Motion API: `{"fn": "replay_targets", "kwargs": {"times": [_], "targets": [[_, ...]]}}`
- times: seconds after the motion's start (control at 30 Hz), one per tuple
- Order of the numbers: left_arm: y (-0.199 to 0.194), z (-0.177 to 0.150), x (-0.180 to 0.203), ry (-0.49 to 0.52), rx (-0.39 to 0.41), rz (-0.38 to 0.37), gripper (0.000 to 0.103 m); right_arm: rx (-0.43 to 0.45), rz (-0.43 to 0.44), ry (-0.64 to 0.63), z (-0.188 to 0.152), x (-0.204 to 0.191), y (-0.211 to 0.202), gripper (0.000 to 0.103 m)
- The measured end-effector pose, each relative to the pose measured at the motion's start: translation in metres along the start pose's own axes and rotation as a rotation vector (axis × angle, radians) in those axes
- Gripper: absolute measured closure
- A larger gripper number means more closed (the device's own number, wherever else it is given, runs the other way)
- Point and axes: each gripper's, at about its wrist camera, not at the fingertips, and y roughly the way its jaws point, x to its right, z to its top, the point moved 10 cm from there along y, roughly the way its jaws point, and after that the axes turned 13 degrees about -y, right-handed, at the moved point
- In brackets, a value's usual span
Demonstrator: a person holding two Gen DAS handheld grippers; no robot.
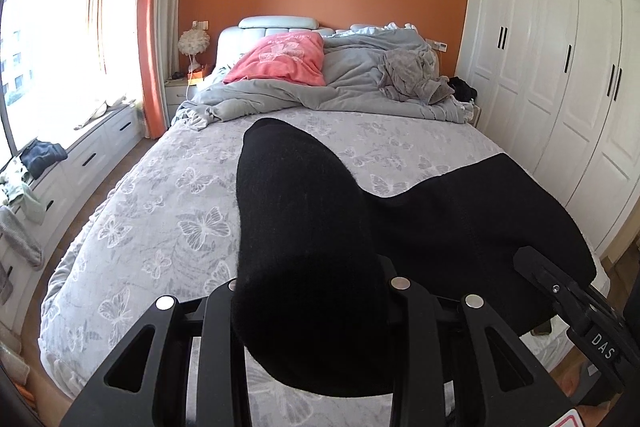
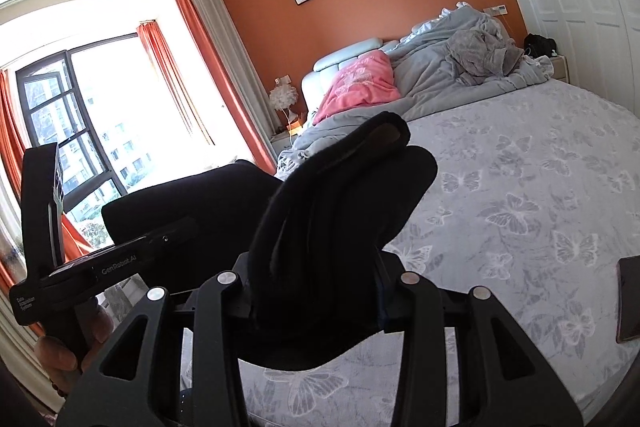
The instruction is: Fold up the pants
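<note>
**Ana:** Left tongs (image 1: 312, 311) are clamped on a thick wad of the black pants (image 1: 460, 219), with the cloth bulging up between the fingers and right over the lens. That's a firm pinch, no gap showing.

**Ben:** Same story on the other side. The right tongs (image 2: 316, 291) have closed on a bunched, layered edge of the pants (image 2: 340, 211); you can see several plies stacked in the bite, one rolled lip curling over the top.

**Ana:** And the reason for two grips looks plain enough: with a hand at each end, the fabric hangs as a span between them rather than sagging into a heap.

**Ben:** Right, the stretch running off toward the other gripper looks held up, clear of the bed (image 1: 168, 211). Whether any of it drags on the butterfly-print sheet, I can't tell from here.

**Ana:** My read is they're mid-fold, carrying the garment over the open part of the mattress, where there's flat room to lay it.

**Ben:** Sensible, since the far end is crowded: a rumpled grey duvet (image 1: 352, 83), a pink pillow (image 1: 280, 59) against the headboard.

**Ana:** One thing to watch: a phone (image 2: 630, 301) lies on the sheet by the near right edge. Lay the pants too far that way and it gets covered.
</note>
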Motion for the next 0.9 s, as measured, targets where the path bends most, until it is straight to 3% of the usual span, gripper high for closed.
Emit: {"fn": "replay_targets", "kwargs": {"times": [0.5, 0.9], "targets": [[0.046, 0.053, 0.008, 0.015, 0.057, 0.011, 0.075, 0.051, 0.0, -0.012, 0.047, 0.027, 0.053, 0.065], [0.095, 0.078, 0.006, 0.024, 0.059, 0.026, 0.075, 0.046, 0.0, -0.014, 0.058, 0.045, 0.097, 0.065]]}}
